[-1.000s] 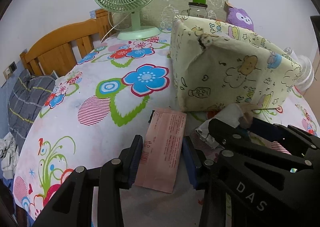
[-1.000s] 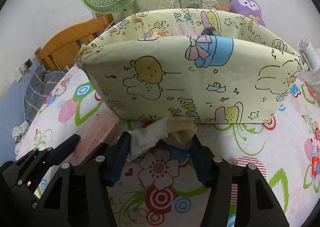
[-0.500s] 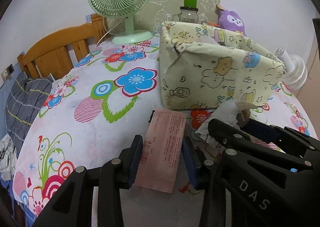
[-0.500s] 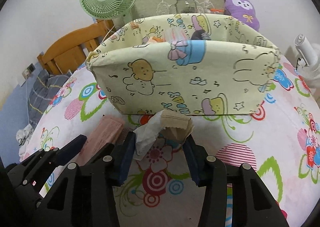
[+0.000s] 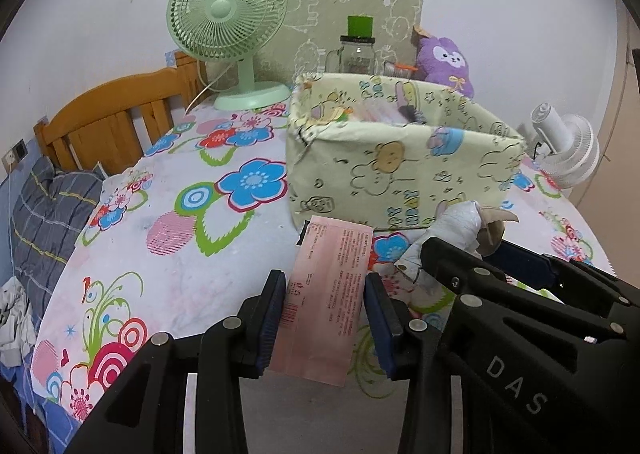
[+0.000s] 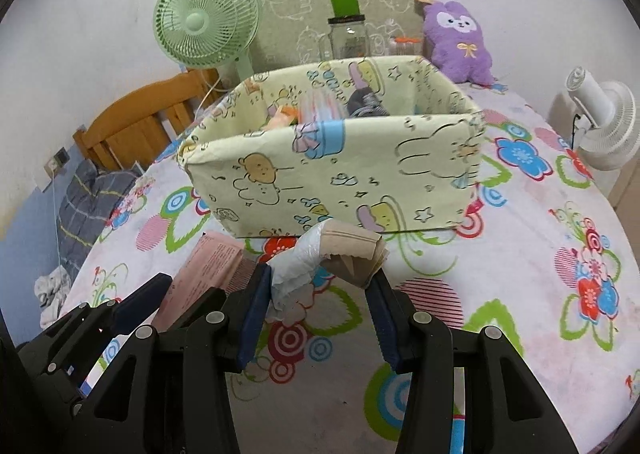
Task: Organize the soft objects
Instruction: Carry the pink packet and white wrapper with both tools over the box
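My left gripper (image 5: 325, 296) is shut on a flat pink packet (image 5: 328, 294), held above the flowered tablecloth (image 5: 168, 190). My right gripper (image 6: 318, 286) is shut on a bundle of beige paper tissues in clear plastic wrap (image 6: 336, 254); that bundle (image 5: 460, 230) also shows at the right of the left wrist view. The pink packet (image 6: 212, 274) appears at the lower left of the right wrist view. Ahead stands a pale yellow fabric storage box (image 6: 332, 166) with cartoon prints, its top open, with several soft items inside. The same box (image 5: 400, 166) sits just beyond both held things.
A green desk fan (image 5: 228, 34) stands at the back left, a glass jar with a green lid (image 6: 348, 34) and a purple plush toy (image 6: 460, 42) behind the box, a white fan (image 6: 604, 118) at the right. A wooden chair back (image 5: 108, 122) borders the table's left edge.
Both grippers have risen and drawn back from the box with their loads, so the box looks smaller and its open top and contents now show.
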`<state>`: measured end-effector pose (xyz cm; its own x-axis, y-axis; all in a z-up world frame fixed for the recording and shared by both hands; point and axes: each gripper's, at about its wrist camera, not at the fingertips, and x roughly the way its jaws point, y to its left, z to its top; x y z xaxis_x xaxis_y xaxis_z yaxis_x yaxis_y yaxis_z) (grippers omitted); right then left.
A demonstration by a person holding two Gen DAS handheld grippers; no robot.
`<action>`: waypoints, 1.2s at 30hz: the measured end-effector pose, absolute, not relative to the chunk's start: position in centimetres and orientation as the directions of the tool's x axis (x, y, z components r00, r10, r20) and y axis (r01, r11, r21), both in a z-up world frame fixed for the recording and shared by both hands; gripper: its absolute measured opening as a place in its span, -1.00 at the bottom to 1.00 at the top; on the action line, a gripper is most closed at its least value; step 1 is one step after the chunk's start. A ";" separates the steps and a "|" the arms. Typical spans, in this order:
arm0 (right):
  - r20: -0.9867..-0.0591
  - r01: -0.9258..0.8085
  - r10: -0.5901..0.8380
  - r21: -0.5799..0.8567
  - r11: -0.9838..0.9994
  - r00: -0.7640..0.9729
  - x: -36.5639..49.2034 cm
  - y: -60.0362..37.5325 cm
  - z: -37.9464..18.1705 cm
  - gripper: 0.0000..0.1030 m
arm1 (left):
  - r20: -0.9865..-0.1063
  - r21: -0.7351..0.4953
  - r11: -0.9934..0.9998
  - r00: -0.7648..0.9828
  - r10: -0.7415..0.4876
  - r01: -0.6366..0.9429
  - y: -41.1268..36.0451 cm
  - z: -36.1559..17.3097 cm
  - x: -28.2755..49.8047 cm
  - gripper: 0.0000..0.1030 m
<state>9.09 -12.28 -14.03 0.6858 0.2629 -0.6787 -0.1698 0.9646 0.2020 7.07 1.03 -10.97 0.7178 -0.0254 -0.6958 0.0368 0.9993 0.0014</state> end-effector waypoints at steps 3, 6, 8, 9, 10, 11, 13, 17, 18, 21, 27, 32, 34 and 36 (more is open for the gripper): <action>-0.669 -0.163 0.259 0.204 0.965 0.696 8.5 -12.9 -13.5 -0.01 | -0.687 0.000 0.999 0.726 -0.031 0.042 0.6 -10.5 6.7 -0.20; -0.659 -0.157 0.252 0.201 0.967 0.709 8.0 -13.6 -12.8 -0.01 | -0.677 -0.005 0.999 0.735 -0.040 0.050 -0.1 -9.8 6.2 -0.20; -0.649 -0.153 0.247 0.198 0.968 0.720 7.6 -14.0 -12.4 -0.01 | -0.669 -0.007 0.999 0.742 -0.045 0.054 -0.4 -9.4 6.0 -0.20; -0.644 -0.152 0.245 0.197 0.969 0.725 7.4 -14.2 -12.1 -0.01 | -0.664 -0.008 0.998 0.746 -0.048 0.056 -0.6 -9.1 5.9 -0.20; -0.639 -0.149 0.242 0.197 0.969 0.730 7.2 -14.4 -11.8 -0.01 | -0.660 -0.009 0.998 0.749 -0.050 0.058 -0.7 -8.9 5.7 -0.20; -0.636 -0.148 0.241 0.196 0.969 0.733 7.1 -14.6 -11.6 -0.01 | -0.657 -0.010 0.998 0.752 -0.051 0.059 -0.8 -8.7 5.6 -0.20; -0.629 -0.145 0.237 0.195 0.970 0.740 6.8 -14.8 -11.2 -0.01 | -0.653 -0.013 0.998 0.755 -0.054 0.059 -1.0 -8.3 5.4 -0.20; -0.613 -0.143 0.233 0.193 0.971 0.755 6.1 -15.3 -10.2 -0.01 | -0.641 -0.019 0.998 0.766 -0.057 0.059 -1.3 -7.3 4.9 -0.20; -0.608 -0.143 0.232 0.192 0.971 0.759 5.9 -15.4 -9.9 -0.01 | -0.636 -0.017 0.998 0.770 -0.058 0.061 -1.4 -7.1 4.8 -0.20; -0.595 -0.142 0.228 0.189 0.972 0.771 5.5 -15.8 -9.1 -0.01 | -0.624 -0.017 0.998 0.779 -0.060 0.064 -1.7 -6.3 4.4 -0.20; -0.572 -0.137 0.222 0.189 0.972 0.789 4.7 -16.4 -7.6 -0.01 | -0.603 -0.014 0.997 0.795 -0.065 0.071 -2.1 -4.9 4.0 -0.20; -0.557 -0.135 0.217 0.185 0.973 0.801 4.4 -16.6 -6.4 -0.01 | -0.590 -0.016 0.997 0.805 -0.069 0.074 -2.3 -3.9 4.0 -0.20; -0.551 -0.135 0.217 0.186 0.973 0.806 4.3 -16.7 -5.9 -0.01 | -0.585 -0.016 0.997 0.808 -0.070 0.075 -2.4 -3.4 4.0 -0.20; -0.544 -0.133 0.216 0.188 0.973 0.811 4.2 -16.8 -5.4 -0.01 | -0.578 -0.016 0.997 0.813 -0.073 0.079 -2.5 -2.9 3.9 -0.20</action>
<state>4.19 -16.84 -5.43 0.8110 0.2157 -0.5438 -0.1327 0.9731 0.1882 3.88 -2.52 -2.89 0.8125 -0.0735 -0.5783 0.0789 0.9968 -0.0157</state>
